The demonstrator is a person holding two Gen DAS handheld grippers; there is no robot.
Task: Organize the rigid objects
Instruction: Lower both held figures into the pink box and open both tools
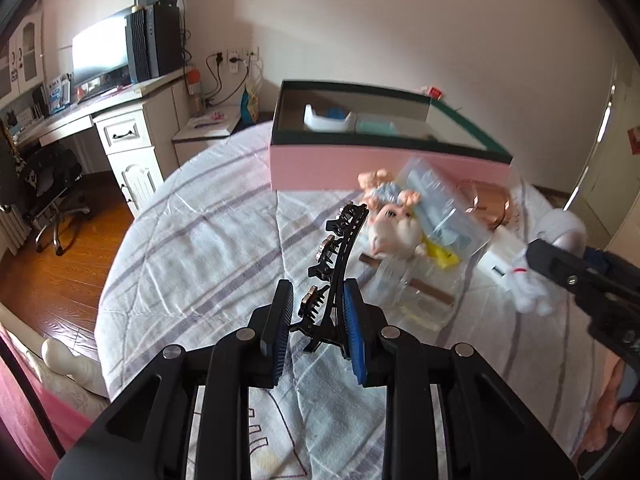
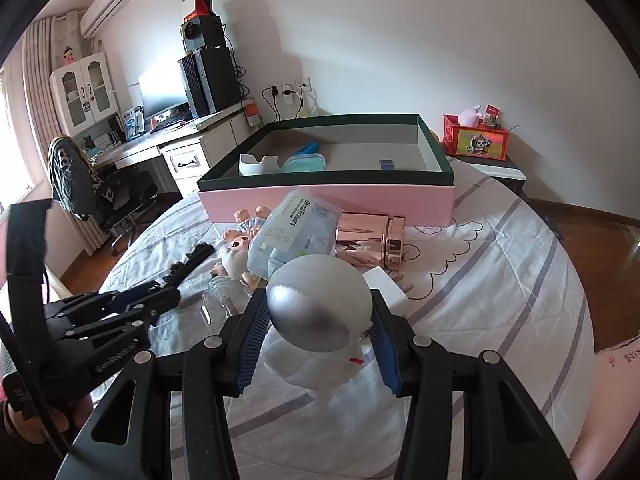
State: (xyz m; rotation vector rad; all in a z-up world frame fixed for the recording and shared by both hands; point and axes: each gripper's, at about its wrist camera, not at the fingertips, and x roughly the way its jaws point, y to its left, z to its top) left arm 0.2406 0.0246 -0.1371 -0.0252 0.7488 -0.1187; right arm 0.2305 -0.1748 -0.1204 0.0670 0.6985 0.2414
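Observation:
My left gripper (image 1: pixel 318 300) is shut on a black hair clip (image 1: pixel 334 264) and holds it above the bed; it also shows in the right wrist view (image 2: pixel 168 298). My right gripper (image 2: pixel 318 300) is shut on a white astronaut figure (image 2: pixel 320 308) with a silver visor; it shows at the right of the left wrist view (image 1: pixel 532 276). The open pink box (image 1: pixel 360 168) with a dark green rim (image 2: pixel 320 176) stands behind on the bed. It holds a white holder (image 2: pixel 258 163), a teal case (image 2: pixel 306 162) and a small blue item (image 2: pixel 387 165).
On the striped bedspread (image 1: pixel 200 248) before the box lie a small doll (image 2: pixel 236 246), a bag of dental flossers (image 2: pixel 294 226), a rose-gold canister (image 2: pixel 370 242), a white charger (image 2: pixel 386 288) and a clear glass jar (image 2: pixel 222 304). A desk and chair stand left.

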